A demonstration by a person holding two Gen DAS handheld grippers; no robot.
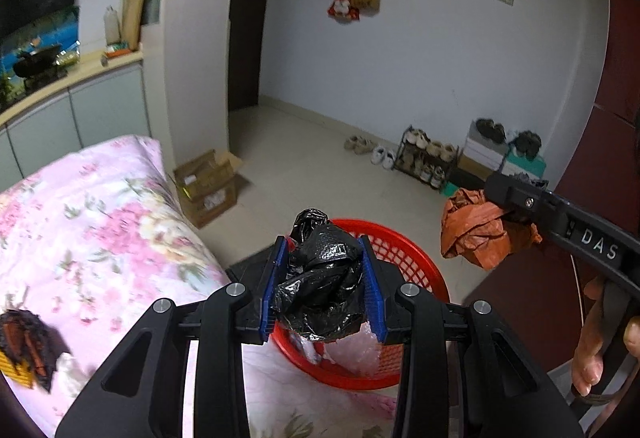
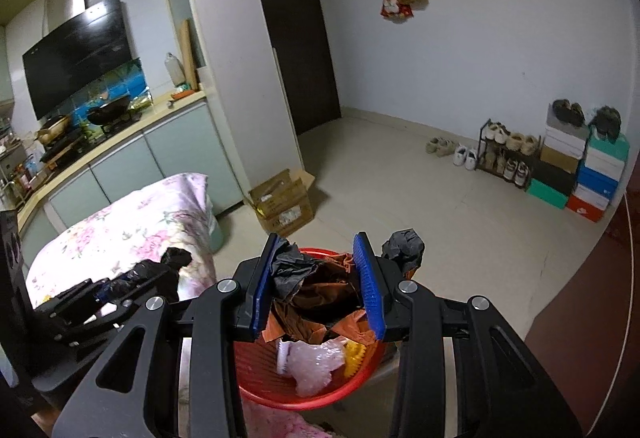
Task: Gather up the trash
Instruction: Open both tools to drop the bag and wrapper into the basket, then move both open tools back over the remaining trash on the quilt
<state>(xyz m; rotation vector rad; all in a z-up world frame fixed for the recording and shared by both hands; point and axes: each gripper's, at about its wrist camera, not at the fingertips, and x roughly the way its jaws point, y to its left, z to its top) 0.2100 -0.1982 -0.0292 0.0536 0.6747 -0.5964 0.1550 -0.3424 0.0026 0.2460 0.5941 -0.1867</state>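
Note:
My left gripper (image 1: 323,244) is shut on a crumpled black plastic bag (image 1: 324,278), held just above the near rim of a red mesh basket (image 1: 404,250). Over the same red basket (image 2: 256,370) my right gripper (image 2: 317,238) is shut on a crumpled orange and black bag bundle (image 2: 320,302). Clear plastic wrap (image 2: 316,362) and a yellow scrap (image 2: 354,354) lie inside. The left wrist view shows the right gripper (image 1: 510,211) and its orange bundle (image 1: 476,234) at the right. The left gripper (image 2: 116,286) appears low left in the right wrist view.
Pink floral bedding (image 1: 100,230) lies left of the basket, with a dark, orange and yellow item (image 1: 28,342) on it. Cardboard boxes (image 1: 208,189) sit by the wall corner. A shoe rack (image 2: 504,153) and stacked shoe boxes (image 2: 592,173) line the far wall. Kitchen counter (image 2: 120,141) at left.

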